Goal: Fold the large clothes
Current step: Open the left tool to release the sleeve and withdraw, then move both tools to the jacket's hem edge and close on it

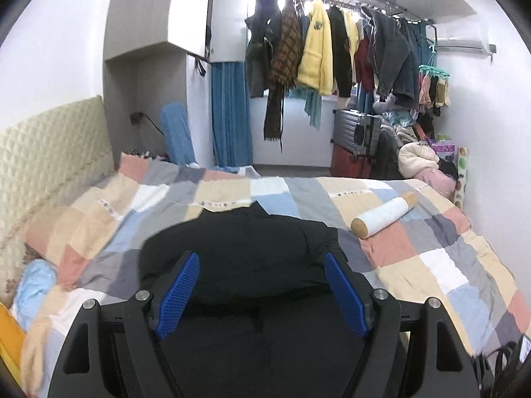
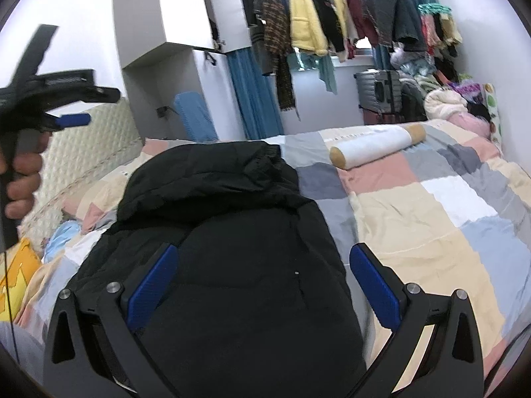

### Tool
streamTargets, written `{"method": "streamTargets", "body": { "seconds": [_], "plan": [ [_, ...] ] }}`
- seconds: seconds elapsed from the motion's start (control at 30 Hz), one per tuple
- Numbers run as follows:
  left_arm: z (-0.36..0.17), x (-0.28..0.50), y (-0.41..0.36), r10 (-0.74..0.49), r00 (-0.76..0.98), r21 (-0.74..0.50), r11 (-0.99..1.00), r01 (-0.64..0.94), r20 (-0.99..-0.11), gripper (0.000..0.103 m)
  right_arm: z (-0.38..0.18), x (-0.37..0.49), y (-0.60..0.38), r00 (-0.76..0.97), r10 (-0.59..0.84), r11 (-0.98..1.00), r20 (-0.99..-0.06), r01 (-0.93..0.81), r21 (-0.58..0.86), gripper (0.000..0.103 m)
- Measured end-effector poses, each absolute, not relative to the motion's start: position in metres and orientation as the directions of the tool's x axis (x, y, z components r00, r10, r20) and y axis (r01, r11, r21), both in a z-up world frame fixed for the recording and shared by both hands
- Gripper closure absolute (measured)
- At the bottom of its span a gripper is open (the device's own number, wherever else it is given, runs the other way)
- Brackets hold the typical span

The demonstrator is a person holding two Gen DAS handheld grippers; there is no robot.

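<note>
A black padded jacket lies folded on the patchwork bed cover, its hood end toward the far side. It also shows in the left wrist view. My left gripper is open and empty, held above the jacket's near part. In the right wrist view the left gripper is raised high at the left, in a hand. My right gripper is open and empty, just above the jacket's near half, jaws wide on either side of it.
A white bolster pillow with tan ends lies on the bed to the right of the jacket. A padded cream headboard is on the left. Hanging clothes and a grey suitcase stand beyond the bed.
</note>
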State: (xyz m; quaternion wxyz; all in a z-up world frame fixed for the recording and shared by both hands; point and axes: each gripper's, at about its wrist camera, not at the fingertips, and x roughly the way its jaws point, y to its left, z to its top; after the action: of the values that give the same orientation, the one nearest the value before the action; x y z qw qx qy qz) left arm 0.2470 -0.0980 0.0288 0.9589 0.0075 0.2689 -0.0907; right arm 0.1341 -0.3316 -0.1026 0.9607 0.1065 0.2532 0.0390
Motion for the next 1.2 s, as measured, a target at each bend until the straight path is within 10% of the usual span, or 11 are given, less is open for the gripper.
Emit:
{"method": "streamTargets", "body": {
  "seconds": [1.2],
  "plan": [
    [-0.117,0.142,0.116,-0.148,0.768,-0.211,0.977,0.016,-0.624,0.026,-0.086,0.116,-0.275,0.784,0.235,0.971,-0.575,-0.166,0.171,0.0]
  ]
}}
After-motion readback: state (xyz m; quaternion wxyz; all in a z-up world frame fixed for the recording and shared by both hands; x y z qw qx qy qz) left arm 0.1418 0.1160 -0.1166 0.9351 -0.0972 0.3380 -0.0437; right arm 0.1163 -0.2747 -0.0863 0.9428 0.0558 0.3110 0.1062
